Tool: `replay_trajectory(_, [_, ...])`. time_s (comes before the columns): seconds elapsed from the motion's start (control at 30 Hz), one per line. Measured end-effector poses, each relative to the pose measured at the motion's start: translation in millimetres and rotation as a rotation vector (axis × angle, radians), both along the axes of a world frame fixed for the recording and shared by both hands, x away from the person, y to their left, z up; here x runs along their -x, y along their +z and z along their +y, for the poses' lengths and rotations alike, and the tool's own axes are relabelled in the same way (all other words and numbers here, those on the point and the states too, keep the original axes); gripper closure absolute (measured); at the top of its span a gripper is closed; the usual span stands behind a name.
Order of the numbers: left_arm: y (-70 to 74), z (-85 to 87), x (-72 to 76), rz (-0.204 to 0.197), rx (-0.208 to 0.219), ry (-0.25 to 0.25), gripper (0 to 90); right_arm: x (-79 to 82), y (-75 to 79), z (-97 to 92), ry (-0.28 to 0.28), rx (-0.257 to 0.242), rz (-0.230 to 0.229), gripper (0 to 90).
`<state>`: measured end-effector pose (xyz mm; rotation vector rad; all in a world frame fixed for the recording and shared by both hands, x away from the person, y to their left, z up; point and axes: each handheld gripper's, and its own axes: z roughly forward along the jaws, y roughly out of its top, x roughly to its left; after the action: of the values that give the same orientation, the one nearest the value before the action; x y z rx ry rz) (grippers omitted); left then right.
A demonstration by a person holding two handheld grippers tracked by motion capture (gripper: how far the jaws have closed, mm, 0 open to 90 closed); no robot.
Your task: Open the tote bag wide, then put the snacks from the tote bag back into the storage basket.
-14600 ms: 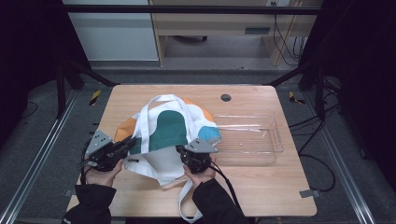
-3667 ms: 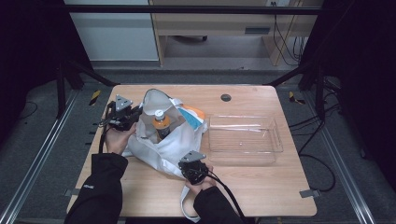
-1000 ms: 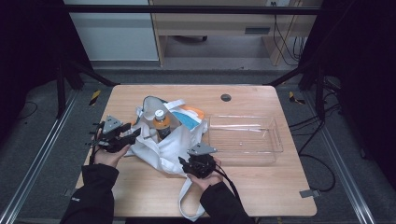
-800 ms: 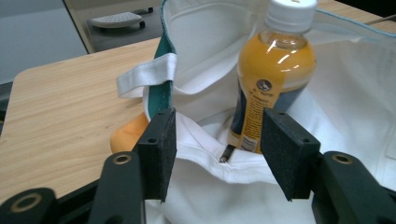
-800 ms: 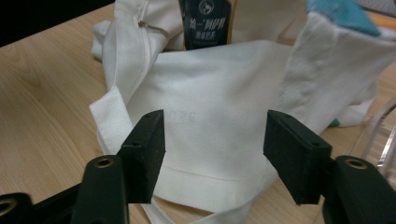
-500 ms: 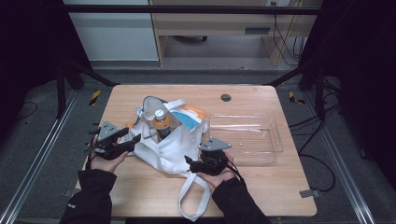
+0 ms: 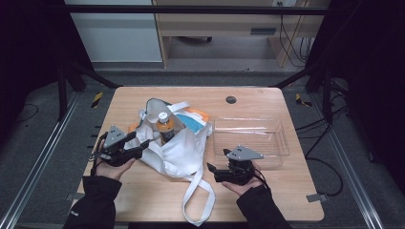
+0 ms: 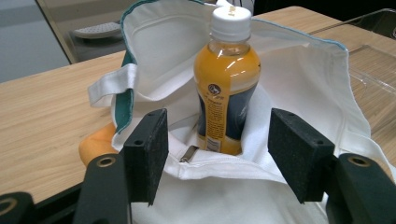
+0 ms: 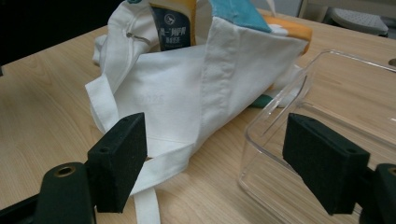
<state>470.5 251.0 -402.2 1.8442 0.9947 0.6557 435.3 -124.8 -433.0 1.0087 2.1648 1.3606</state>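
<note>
Bag: a white cloth tote bag with teal and orange patches (image 7: 177, 148) lies slumped left of the table's middle, mouth gaping upward, one long strap trailing toward the near edge
Bottle: a clear plastic bottle of orange juice with a white cap (image 7: 165, 127) stands upright inside the bag's mouth, cloth bunched around its base, neck and cap clear of the rim
Left gripper: the left gripper (image 7: 136, 149) sits at the bag's left side; its jaws have just been opening and now stand released, the bag's white hem lying between them with the pads not pressing it
Right gripper: the right gripper (image 7: 211, 169) hovers off the bag's right corner, beside the tray; its jaws have just been opening too and stand wide with nothing held
Step in hand: judged as taking the bottle out of the bag, both hands having let go of the cloth
Doing it well: approach the bottle by its body below the cap, jaws square to it; pin the hem with the other gripper so the cloth does not ride up; lift straight until the base clears the rim
Tray: a clear rectangular plastic tray (image 7: 282, 143) rests just right of the bag, a likely landing place
Table: a light wooden table (image 7: 286, 191) with a round dark grommet near its far edge
Room: dark surroundings, grey floor, a metal frame around the table, cables at the right
</note>
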Motion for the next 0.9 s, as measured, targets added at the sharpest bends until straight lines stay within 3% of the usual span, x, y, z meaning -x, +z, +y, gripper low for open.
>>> replay_trajectory(0.2, [0.8, -7.5, 2.0, -0.003, -0.005, -0.017, 37.2, 6.2, 3.5, -19.2, -0.023, -0.018, -0.016, 20.2])
replay_trajectory(0.43, [5.5, -14.4, 6.1, -0.027, 0.016, -0.029, 36.6, 15.0, -0.2, -40.1, -0.045, -0.019, -0.005, 19.4])
replay_trajectory(0.9, [12.8, -26.6, 4.3, -0.052, 0.013, -0.041, 34.7, 22.1, -8.6, -64.3, -0.092, -0.02, 0.015, 18.6])
